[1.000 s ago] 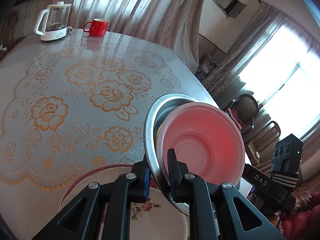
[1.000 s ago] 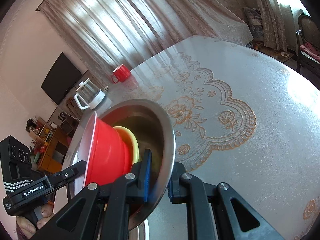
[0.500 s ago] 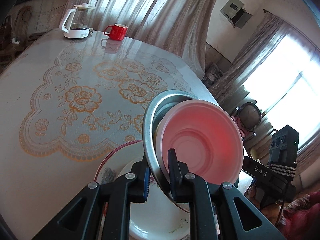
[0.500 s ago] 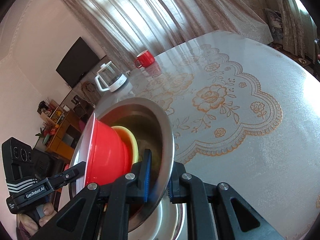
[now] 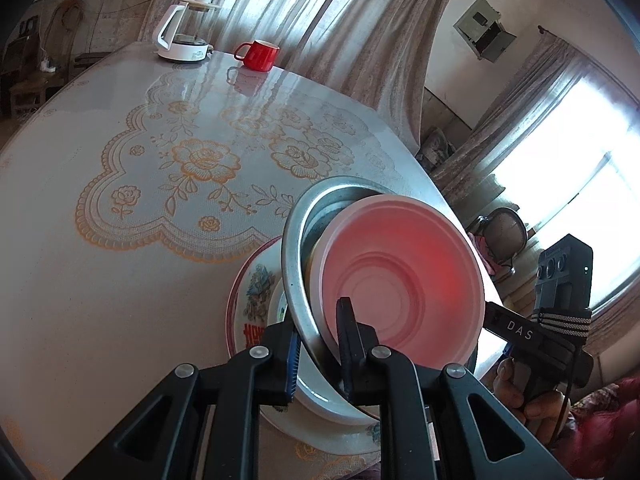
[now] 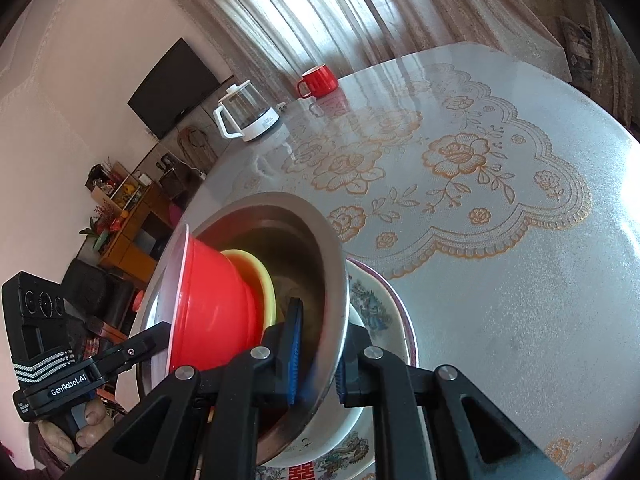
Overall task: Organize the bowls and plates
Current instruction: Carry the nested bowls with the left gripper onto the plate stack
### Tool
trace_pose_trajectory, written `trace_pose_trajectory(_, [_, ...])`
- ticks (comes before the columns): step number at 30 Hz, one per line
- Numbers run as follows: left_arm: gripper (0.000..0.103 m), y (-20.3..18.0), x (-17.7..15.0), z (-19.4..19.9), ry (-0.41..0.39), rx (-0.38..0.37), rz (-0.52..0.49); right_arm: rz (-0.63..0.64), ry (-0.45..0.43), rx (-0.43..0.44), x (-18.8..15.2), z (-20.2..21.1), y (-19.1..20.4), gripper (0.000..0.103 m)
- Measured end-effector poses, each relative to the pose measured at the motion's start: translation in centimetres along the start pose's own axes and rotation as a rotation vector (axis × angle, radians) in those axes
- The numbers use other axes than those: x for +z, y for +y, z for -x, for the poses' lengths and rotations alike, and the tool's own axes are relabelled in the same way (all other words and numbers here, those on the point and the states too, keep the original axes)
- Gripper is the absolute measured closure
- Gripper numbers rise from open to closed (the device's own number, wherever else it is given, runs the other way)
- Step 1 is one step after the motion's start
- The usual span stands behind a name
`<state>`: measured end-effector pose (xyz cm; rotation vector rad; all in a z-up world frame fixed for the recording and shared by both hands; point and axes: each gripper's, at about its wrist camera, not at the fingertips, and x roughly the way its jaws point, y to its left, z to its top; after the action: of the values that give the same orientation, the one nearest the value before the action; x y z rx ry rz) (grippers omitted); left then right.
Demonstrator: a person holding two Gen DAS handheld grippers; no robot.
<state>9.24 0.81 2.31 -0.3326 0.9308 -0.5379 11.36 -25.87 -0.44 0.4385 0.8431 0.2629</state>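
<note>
Both the left gripper (image 5: 318, 344) and the right gripper (image 6: 316, 354) clamp the rim of the tilted steel bowl (image 6: 280, 216), which hides most of the flowered plates (image 5: 250, 292) beneath on the tabletop (image 5: 80, 280). Inside it nests a red plastic bowl (image 6: 212, 300) that covers all but a sliver of a yellow bowl (image 6: 256, 272).

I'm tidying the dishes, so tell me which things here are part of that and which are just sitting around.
Part of the job: steel bowl, red bowl, yellow bowl, patterned plate, white bowl.
Lying about: kettle, red mug.
</note>
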Motion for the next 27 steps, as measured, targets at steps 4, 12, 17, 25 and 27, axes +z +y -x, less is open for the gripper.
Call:
trace_pose_trajectory(4, [0.086, 0.9, -1.2, -0.2, 0.019, -0.004, 0.028, 0.018, 0.026, -0.012, -0.6, -0.3, 0.3, 0.09])
trace_pose_trajectory(12, [0.086, 1.2, -2.2, -0.4, 0.032, 0.002, 0.041, 0.023, 0.07, -0.027, -1.8, -1.2, 0.2, 0.09])
trace_pose_trajectory(17, [0.086, 0.8, -2.5, -0.5, 0.027, 0.018, 0.023, 0.03, 0.08, -0.047, -2.4, -1.4, 0.0, 0.09])
trace_pose_trajectory(25, [0.086, 0.3, -2.8, -0.5, 0.002, 0.051, -0.014, 0.074, 0.079, -0.086, -3.0, -1.5, 0.4, 0.092])
trace_pose_trajectory(27, [0.085, 0.2, -2.9, -0.6, 0.0, 0.062, -0.024, 0.086, 0.078, -0.094, -3.0, -1.5, 0.5, 0.091])
